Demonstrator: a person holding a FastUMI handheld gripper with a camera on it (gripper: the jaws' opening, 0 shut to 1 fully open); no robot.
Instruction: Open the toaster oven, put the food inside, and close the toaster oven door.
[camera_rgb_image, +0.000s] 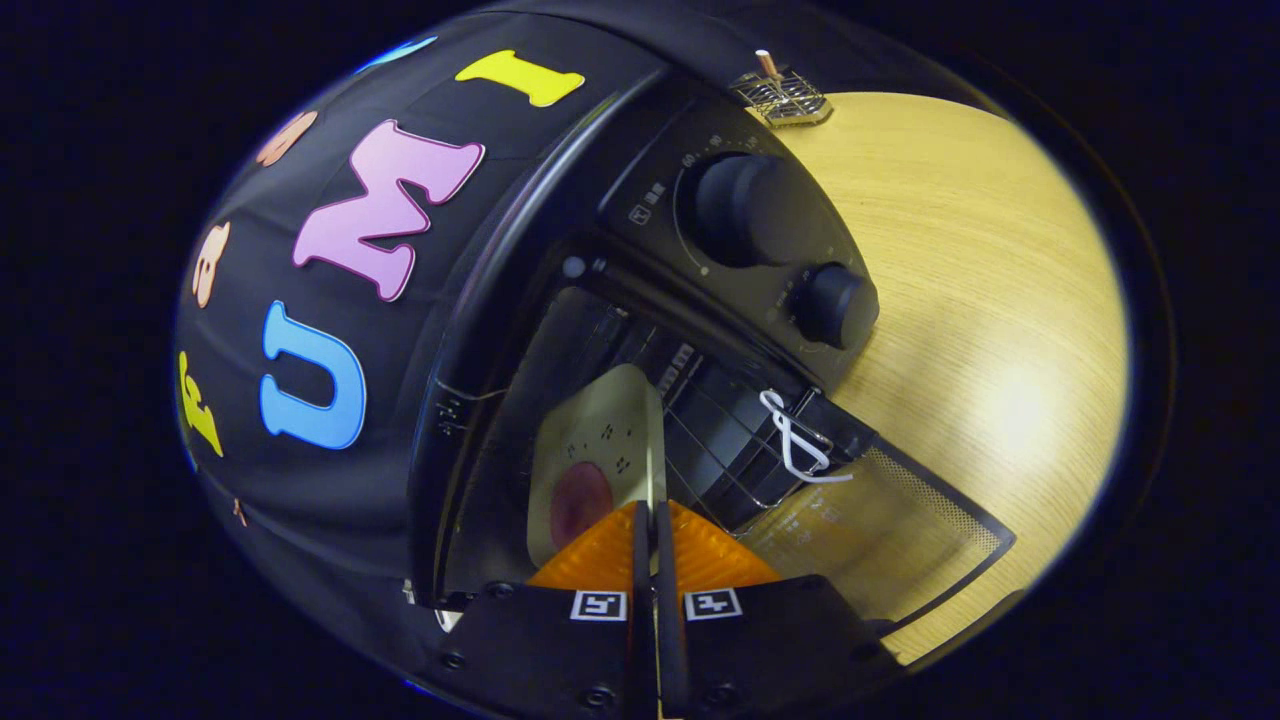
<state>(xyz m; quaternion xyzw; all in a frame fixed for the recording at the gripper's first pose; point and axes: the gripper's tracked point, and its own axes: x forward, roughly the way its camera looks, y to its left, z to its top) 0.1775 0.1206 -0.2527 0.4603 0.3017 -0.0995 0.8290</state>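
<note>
The black toaster oven (640, 210) stands on the wooden table with its glass door (890, 530) swung fully open. A cream plate (610, 430) with a round pink piece of food (580, 503) on it sits inside the oven cavity, over the wire rack (720, 440). My gripper (652, 525) is at the oven's mouth. Its two orange fingers (600, 555) are pressed together on the plate's near rim, which runs down into the thin slit between them. The plate's near part is hidden behind the fingers.
Two black knobs (745, 205) (835, 305) sit on the oven's control panel beside the cavity. A white wire clip (797, 443) hangs at the door hinge. A small metal grid with a wooden stick (785, 95) lies on the wooden table (980, 300) beyond the oven.
</note>
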